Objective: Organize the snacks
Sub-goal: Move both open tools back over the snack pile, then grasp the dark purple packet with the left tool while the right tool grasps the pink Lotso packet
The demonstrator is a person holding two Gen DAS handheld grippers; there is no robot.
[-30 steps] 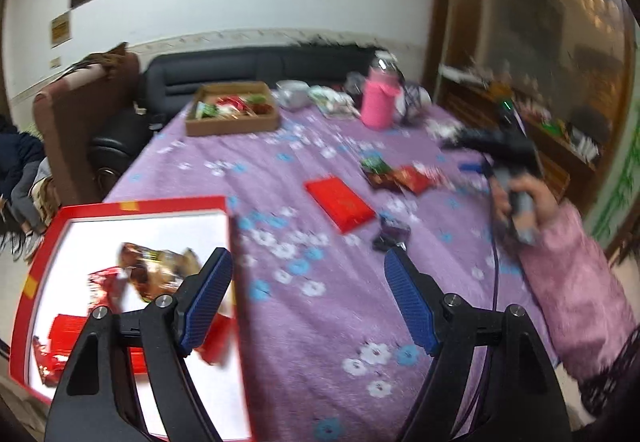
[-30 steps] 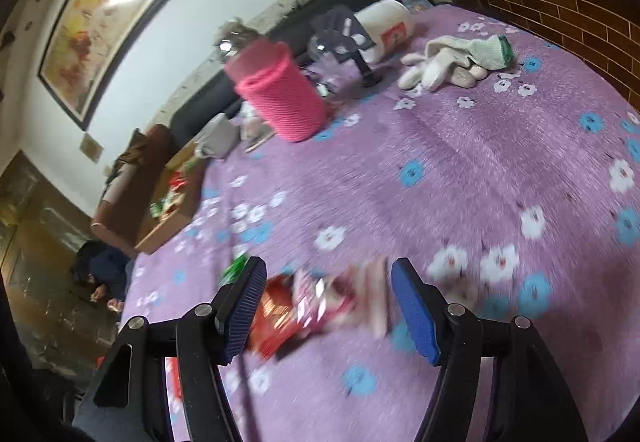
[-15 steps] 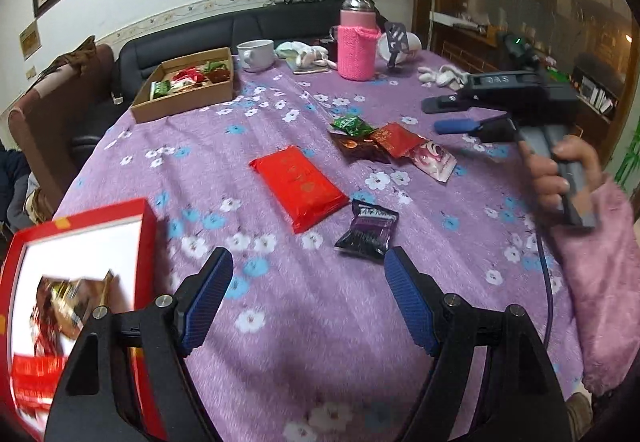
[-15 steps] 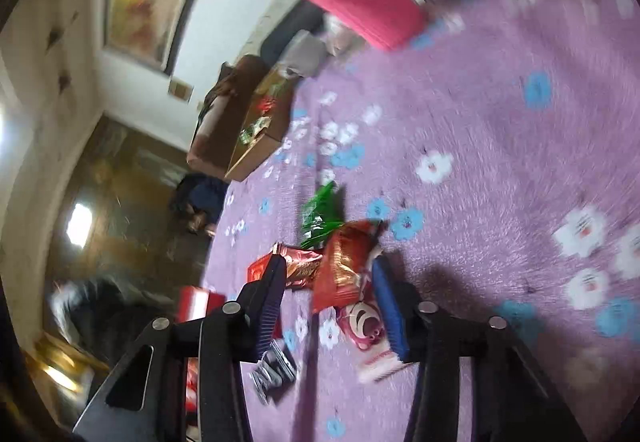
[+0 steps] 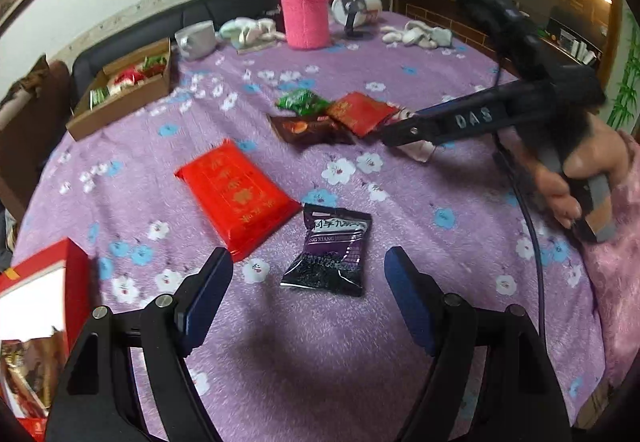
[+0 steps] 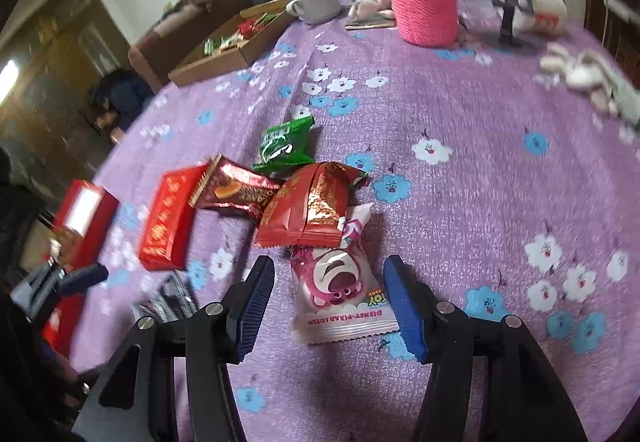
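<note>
A: Snacks are lying loose on the purple flowered tablecloth (image 5: 400, 342). A dark purple packet (image 5: 328, 254) is sitting flat, just ahead of the left gripper (image 5: 308, 282).

B: Is that gripper holding it?

A: No. Its jaws are standing spread wide, pads clear of the packet on both sides. A long red packet (image 5: 236, 194) is lying just beyond, up and to the left.

B: And the right gripper (image 6: 328, 298)?

A: Its jaws are opening, a pink bear-print packet (image 6: 340, 290) is lying between them, and the pads are not pressing it. A red foil packet (image 6: 312, 210) is overlapping the pink one's far end (a brown packet (image 6: 240, 190) and a green packet (image 6: 286, 144) are crowding in beside it).

B: Any containers?

A: A red box (image 5: 44, 274) is sitting at the left edge of the left wrist view, wrappers showing inside. A cardboard tray (image 5: 120, 110) of snacks is resting far back, near a white cup (image 5: 196, 40) and a pink knit-sleeved bottle (image 5: 306, 16).

B: The person?

A: A hand (image 5: 576, 178) in a pink sleeve is gripping the right tool's handle.
</note>
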